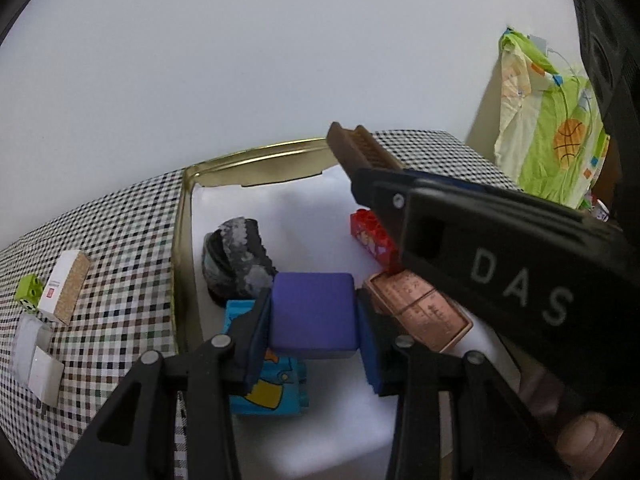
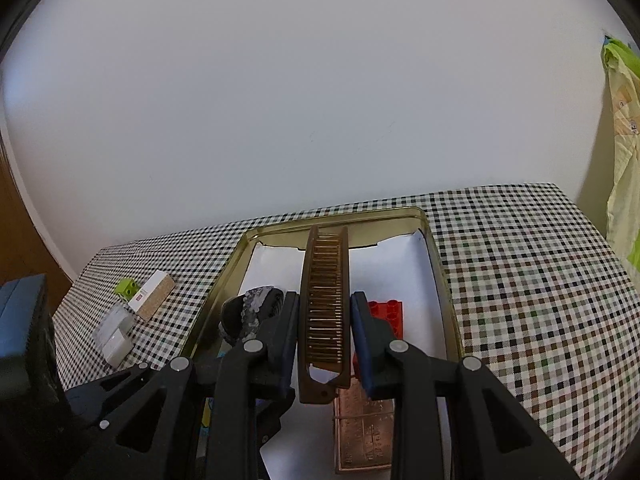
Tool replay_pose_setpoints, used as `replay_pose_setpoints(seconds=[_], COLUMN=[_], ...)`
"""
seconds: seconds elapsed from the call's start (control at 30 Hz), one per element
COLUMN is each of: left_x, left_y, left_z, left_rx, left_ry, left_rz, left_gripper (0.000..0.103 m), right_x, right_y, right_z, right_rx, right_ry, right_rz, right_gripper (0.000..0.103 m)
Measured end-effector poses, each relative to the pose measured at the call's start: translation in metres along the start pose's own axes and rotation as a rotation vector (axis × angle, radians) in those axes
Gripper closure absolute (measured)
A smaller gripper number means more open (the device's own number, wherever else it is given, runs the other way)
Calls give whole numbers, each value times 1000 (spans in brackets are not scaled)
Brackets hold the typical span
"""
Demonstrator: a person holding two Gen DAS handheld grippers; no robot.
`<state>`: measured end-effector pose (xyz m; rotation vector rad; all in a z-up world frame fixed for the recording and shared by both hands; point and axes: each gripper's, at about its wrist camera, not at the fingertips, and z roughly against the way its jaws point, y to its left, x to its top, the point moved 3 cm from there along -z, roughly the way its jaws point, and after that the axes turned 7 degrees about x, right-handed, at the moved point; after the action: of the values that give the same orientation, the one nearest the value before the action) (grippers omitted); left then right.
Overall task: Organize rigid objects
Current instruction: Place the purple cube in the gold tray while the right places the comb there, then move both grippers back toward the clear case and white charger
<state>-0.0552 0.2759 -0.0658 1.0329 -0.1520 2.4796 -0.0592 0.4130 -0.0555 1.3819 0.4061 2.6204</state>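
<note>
My left gripper (image 1: 314,312) is shut on a purple block (image 1: 314,314), held low over the paper-lined gold tin tray (image 1: 256,158). Under it lies a blue picture block (image 1: 276,394). A grey speckled rock-like piece (image 1: 238,258), a red studded brick (image 1: 370,236) and a copper-coloured flat box (image 1: 420,308) lie in the tray. My right gripper (image 2: 325,332) is shut on a brown comb brush (image 2: 325,304), which points away over the tray (image 2: 436,264), above the red brick (image 2: 386,314) and the copper box (image 2: 362,436). In the left wrist view the brush (image 1: 362,148) sticks out past the right gripper's black body.
On the checkered cloth (image 2: 520,280) left of the tray lie a green studded brick (image 2: 127,287), a white and cork block (image 2: 154,294) and two white pieces (image 2: 114,332). A bright green patterned cloth (image 1: 556,132) hangs at the right. A pale wall stands behind the table.
</note>
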Motion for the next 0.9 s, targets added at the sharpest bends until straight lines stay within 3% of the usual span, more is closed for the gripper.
replay_pose_setpoints(seconds=[0.17, 0.2, 0.27, 0.33, 0.5, 0.73, 0.9], left_x=[2, 5, 8, 9, 12, 11, 10], left_y=[3, 2, 3, 7, 17, 50, 80], left_z=[6, 6, 8, 10, 24, 40, 39], left_rx=[-8, -8, 20, 11, 23, 173, 312], left_ry=[-7, -14, -28, -33, -106, -246, -293], left_rz=[10, 20, 41, 52, 65, 47, 68], left_gripper=[25, 13, 5, 4, 3, 3, 3], right_x=[1, 2, 3, 3, 4, 3, -4], right_y=[-8, -11, -16, -23, -28, -18, -15], right_z=[5, 7, 12, 17, 22, 34, 55], right_rx=[19, 25, 35, 47, 70, 33, -46], right_ry=[-18, -33, -60, -89, -126, -199, -326], right_rz=[-53, -71, -105, -147, -182, -129, -133], right_gripper=[71, 67, 58, 45, 44, 44, 44])
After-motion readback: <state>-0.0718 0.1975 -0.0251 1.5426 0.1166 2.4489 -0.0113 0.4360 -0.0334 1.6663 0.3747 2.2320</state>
